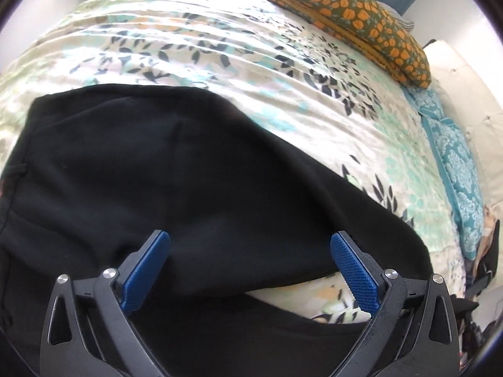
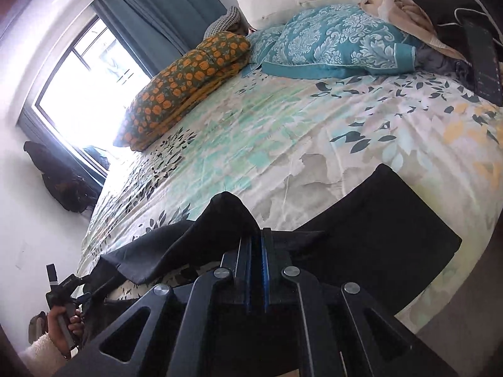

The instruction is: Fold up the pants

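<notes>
- My right gripper, low centre of the right wrist view, has its blue pads pressed together on a pinch of the black pants. I read this as carrying one end of the garment across to make a fold, since the cloth peaks up just above the fingertips and drapes away to both sides.
- From that pinch, a flat, squared-off panel of the pants lies to the right of the frame on the bedspread, while a looser, creased flap trails to the lower left.
- My left gripper stands wide, its ribbed blue pads well apart with nothing between them. It hangs over the pants, which fill the lower left of the left wrist view; I judge it is free to pin or smooth the cloth.
- The fabric looks matte, soft and fairly heavy, like fleece or jersey; it sags in broad rolls, not sharp creases, so I expect it to slump when let go.
- At the lower left of the right wrist view, a hand in a fluffy pale sleeve grips the other tool's handle.
- The bedspread is thin, faintly wrinkled cotton printed with leaves.
- Further up, a plump orange-flowered cushion and a teal damask pillow sit well apart from the pants.
</notes>
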The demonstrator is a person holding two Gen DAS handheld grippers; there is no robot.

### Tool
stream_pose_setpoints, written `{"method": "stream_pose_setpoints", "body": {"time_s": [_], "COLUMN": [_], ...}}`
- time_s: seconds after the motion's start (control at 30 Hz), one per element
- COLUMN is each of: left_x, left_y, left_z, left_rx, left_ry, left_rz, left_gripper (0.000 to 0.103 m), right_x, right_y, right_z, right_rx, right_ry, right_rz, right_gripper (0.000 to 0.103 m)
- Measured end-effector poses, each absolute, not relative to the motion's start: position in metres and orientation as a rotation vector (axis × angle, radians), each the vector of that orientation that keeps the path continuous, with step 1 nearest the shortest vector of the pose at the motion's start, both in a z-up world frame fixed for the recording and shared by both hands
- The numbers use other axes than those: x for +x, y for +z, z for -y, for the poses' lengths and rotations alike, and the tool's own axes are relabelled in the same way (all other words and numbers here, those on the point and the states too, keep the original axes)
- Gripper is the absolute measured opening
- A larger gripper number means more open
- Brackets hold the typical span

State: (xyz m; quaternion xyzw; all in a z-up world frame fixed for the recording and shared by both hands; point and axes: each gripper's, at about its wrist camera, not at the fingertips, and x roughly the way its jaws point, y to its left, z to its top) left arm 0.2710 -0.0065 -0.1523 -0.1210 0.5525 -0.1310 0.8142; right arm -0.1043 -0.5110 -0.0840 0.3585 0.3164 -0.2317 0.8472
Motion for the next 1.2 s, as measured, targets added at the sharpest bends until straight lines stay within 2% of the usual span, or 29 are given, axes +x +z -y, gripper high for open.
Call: {"method": "stream_pose_setpoints", "body": {"time_s": [0.27,0.57,0.63,0.67,0.73,0.8,0.83,0.87,0.9,1.0,1.2], "left_x": [0.333,0.358,0.358,0.357,0.356,0.355,0.355,0.355,0.355,0.349,0.327], "left_y": [-0.186,-0.191,-0.19,-0.189,-0.189,-0.188,-0.189,-0.19,-0.19,-0.183,-0.15], "left_z": [0.041,0.048,0.047,0.046,0.041,0.036,0.034,0.032,0.031,0.03,0.019], "left_rx": [-0.424,-0.421,-0.425,-0.423,-0.435,-0.452,-0.464,-0.479,-0.495,-0.49,-0.52], "left_ry": [-0.213,-0.139,-0.152,-0.149,-0.151,-0.152,-0.157,-0.165,-0.179,-0.194,-0.254], "left_rz": [-1.263,-1.221,-1.211,-1.215,-1.215,-1.22,-1.229,-1.236,-1.241,-1.22,-1.166], "left_gripper": [0.102,0.1,0.086,0.073,0.067,0.043,0.036,0.021,0.011,0.007,0.004], "right_x": [-0.122,-0.123,-0.122,-0.122,-0.121,-0.121,-0.121,-0.121,-0.12,-0.12,-0.122], "right_y": [-0.073,-0.071,-0.072,-0.072,-0.073,-0.073,-0.074,-0.073,-0.073,-0.074,-0.078], "right_z": [0.513,0.512,0.511,0.511,0.511,0.511,0.511,0.51,0.509,0.509,0.515], "right_rx": [0.753,0.742,0.742,0.742,0.744,0.746,0.746,0.745,0.742,0.744,0.78], "right_ry": [-0.487,-0.468,-0.468,-0.47,-0.473,-0.475,-0.474,-0.474,-0.473,-0.474,-0.483], "right_rz": [-0.555,-0.546,-0.548,-0.55,-0.552,-0.553,-0.554,-0.555,-0.556,-0.559,-0.561], "right_gripper": [0.006,0.006,0.006,0.006,0.006,0.006,0.006,0.006,0.006,0.006,0.006]}}
